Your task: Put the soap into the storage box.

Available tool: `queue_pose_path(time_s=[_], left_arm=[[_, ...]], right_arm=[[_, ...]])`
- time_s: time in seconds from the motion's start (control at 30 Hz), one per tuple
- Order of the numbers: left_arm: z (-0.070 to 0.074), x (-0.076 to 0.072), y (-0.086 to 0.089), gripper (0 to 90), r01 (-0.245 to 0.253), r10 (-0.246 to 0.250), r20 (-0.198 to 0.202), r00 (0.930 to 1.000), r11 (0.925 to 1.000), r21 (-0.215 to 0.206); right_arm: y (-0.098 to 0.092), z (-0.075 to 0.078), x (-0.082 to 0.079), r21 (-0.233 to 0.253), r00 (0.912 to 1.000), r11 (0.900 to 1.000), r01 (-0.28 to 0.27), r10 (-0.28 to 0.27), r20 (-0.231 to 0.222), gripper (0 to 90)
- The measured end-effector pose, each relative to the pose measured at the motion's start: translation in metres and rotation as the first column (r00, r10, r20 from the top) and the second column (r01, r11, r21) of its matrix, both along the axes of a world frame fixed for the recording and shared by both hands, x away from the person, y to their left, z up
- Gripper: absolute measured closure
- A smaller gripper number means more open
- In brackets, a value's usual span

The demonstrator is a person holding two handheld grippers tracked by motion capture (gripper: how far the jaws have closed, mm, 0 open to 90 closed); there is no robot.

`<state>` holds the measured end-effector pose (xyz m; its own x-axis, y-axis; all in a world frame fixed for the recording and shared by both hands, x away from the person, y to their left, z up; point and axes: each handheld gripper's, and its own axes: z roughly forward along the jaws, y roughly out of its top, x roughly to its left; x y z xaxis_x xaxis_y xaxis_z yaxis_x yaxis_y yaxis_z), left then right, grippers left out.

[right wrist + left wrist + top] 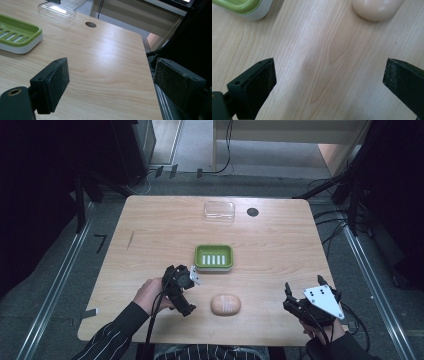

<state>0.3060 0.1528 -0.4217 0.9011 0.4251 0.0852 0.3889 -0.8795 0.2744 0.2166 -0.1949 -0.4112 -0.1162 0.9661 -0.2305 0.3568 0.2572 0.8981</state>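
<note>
Between my left gripper [193,279] and right gripper [288,296] — both jaws spread, empty — lies a peach oval soap bar [225,304].

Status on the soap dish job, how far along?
Done: clear lid already off, lying at the table's far edge. In hand: nothing; left gripper open near the soap, right gripper open, idle. Left: apparently soap into the empty green dish, then lid on.
</note>
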Motion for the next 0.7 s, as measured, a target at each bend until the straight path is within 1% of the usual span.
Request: queue_pose_path(time_s=[0.07, 0.13, 0.17, 0.23, 0.3, 0.33, 0.43, 0.47, 0.6, 0.63, 0.7], left_arm=[[0.001, 0.001, -0.004, 0.0, 0.016, -0.016, 0.001, 0.9999, 0.9999, -0.001], [0.001, 0.002, -0.007, 0.0, 0.023, -0.023, -0.003, 0.9997, 0.9997, -0.004], [0.001, 0.003, -0.01, 0.0, 0.024, -0.024, -0.007, 0.9997, 0.9997, -0.009], [0.0, 0.004, -0.013, 0.0, 0.028, -0.028, -0.008, 0.9996, 0.9996, -0.007], [-0.001, 0.006, -0.017, 0.0, 0.046, -0.046, -0.014, 0.9989, 0.999, -0.002], [-0.001, 0.006, -0.019, 0.0, 0.04, -0.04, -0.016, 0.9991, 0.9992, -0.004], [-0.001, 0.006, -0.025, 0.0, 0.06, -0.06, -0.019, 0.998, 0.9982, -0.007], [0.0, 0.007, -0.026, 0.0, 0.066, -0.066, -0.018, 0.9976, 0.9978, 0.0], [0.001, 0.008, -0.033, 0.0, 0.079, -0.079, -0.023, 0.9966, 0.9968, -0.002], [0.0, 0.008, -0.034, 0.0, 0.078, -0.078, -0.023, 0.9967, 0.997, -0.008], [0.0, 0.008, -0.039, 0.0, 0.089, -0.089, -0.028, 0.9956, 0.996, 0.0]], right_arm=[[-0.001, 0.0, 0.0, 0.008, 0.9999, 1.0, 0.01, -0.01, 0.004, 13.6], [0.0, 0.0, 0.0, 0.007, 1.0, 1.0, 0.005, -0.005, -0.002, 13.6], [0.0, 0.0, 0.001, -0.005, 1.0, 1.0, -0.003, 0.003, -0.001, 13.6], [0.001, 0.0, 0.001, -0.009, 1.0, 1.0, -0.002, 0.002, -0.005, 13.6], [0.001, 0.0, 0.0, -0.004, 1.0, 1.0, -0.001, 0.001, -0.004, 13.6], [0.0, 0.0, 0.0, -0.002, 1.0, 1.0, -0.001, 0.001, -0.002, 13.5], [0.0, 0.0, 0.001, -0.002, 1.0, 1.0, -0.002, 0.002, -0.001, 13.6], [0.0, 0.0, 0.001, -0.004, 1.0, 1.0, -0.001, 0.001, -0.003, 13.6], [0.0, 0.0, 0.0, -0.003, 1.0, 1.0, -0.001, 0.001, -0.002, 13.6], [0.0, 0.0, 0.0, 0.002, 1.0, 1.0, 0.003, -0.003, -0.002, 13.6], [-0.001, 0.0, -0.001, 0.004, 1.0, 1.0, 0.008, -0.008, 0.003, 13.6]])
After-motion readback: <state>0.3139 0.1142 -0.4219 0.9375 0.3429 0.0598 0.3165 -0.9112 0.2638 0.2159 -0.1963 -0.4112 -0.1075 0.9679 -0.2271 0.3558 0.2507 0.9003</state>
